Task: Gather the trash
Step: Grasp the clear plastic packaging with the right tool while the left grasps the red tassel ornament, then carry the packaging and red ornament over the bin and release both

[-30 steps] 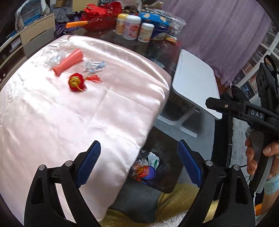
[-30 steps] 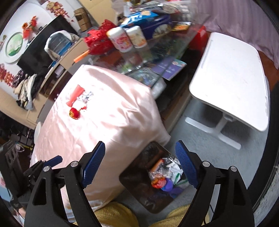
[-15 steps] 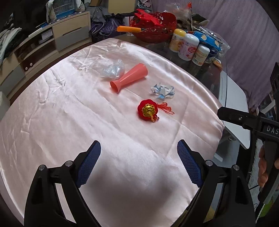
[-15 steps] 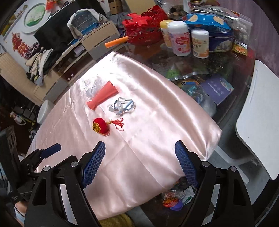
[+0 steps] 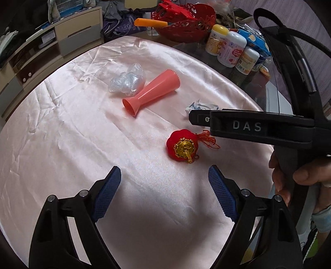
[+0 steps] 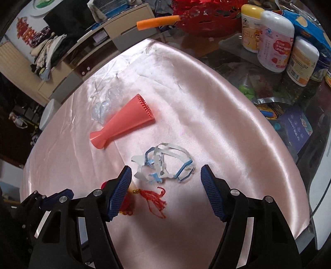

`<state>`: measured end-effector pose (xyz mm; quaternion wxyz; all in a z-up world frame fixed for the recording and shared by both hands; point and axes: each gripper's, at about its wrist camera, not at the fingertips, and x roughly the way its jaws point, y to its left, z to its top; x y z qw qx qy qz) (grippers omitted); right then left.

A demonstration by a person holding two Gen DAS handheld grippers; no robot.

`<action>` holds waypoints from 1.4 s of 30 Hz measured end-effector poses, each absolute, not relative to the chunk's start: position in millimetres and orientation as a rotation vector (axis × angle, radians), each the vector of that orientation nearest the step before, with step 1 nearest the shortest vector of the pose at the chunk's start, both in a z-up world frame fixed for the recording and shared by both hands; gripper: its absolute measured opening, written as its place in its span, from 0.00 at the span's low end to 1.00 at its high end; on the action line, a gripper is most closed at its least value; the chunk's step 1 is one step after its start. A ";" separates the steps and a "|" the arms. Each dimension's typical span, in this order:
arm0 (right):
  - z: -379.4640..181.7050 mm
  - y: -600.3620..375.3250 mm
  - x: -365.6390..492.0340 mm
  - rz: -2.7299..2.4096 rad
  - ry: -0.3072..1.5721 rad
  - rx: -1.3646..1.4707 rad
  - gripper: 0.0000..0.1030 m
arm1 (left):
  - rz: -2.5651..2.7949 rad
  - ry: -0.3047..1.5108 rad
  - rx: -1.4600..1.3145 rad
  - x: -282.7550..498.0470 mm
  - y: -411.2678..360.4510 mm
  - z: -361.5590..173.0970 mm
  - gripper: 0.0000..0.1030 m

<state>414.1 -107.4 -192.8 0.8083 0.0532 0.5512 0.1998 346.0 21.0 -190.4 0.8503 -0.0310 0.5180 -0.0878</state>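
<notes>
On the pink satin cloth (image 5: 72,134) lie a red lantern ornament (image 5: 183,145) with a tassel, a pink plastic vase (image 5: 152,92) on its side, crumpled clear plastic (image 5: 128,81) and a tangle of white and blue strips (image 6: 165,163). My left gripper (image 5: 164,171) hovers just short of the ornament, its jaws closing slightly around nothing. My right gripper (image 6: 165,171) hangs over the strips. Its jaws are closing with the tangle between the fingertips, and the pads are not touching it. The ornament's body is mostly hidden behind the right gripper's left finger; its tassel (image 6: 155,196) shows.
Beyond the cloth, the glass tabletop carries a red basket (image 5: 186,18), several bottles (image 5: 231,49) and snack bags. A low cabinet (image 5: 62,37) stands behind. A white side table (image 6: 322,186) is off the right edge. A person's hand (image 5: 289,175) grips the right tool.
Both views have swung from the floor bin beside the table to over the cloth, and the trash items are now close. The right gripper's jaws have narrowed.
</notes>
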 end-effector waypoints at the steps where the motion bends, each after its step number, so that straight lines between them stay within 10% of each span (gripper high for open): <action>1: -191.6 -106.4 415.1 0.430 1.174 0.102 0.47 | -0.188 1.091 -0.067 349.4 20.1 -191.8 0.79; 6: -192.6 -115.8 421.1 0.429 1.182 0.112 0.18 | -0.188 1.096 -0.070 366.6 12.4 -200.2 0.69; 15: -186.7 -156.6 408.4 0.386 1.166 0.159 0.14 | -0.192 1.109 -0.081 380.1 2.1 -205.7 0.30; 42: -154.1 -284.4 212.0 0.158 1.095 0.224 0.14 | -0.517 1.112 -0.002 226.3 -110.7 -170.7 0.30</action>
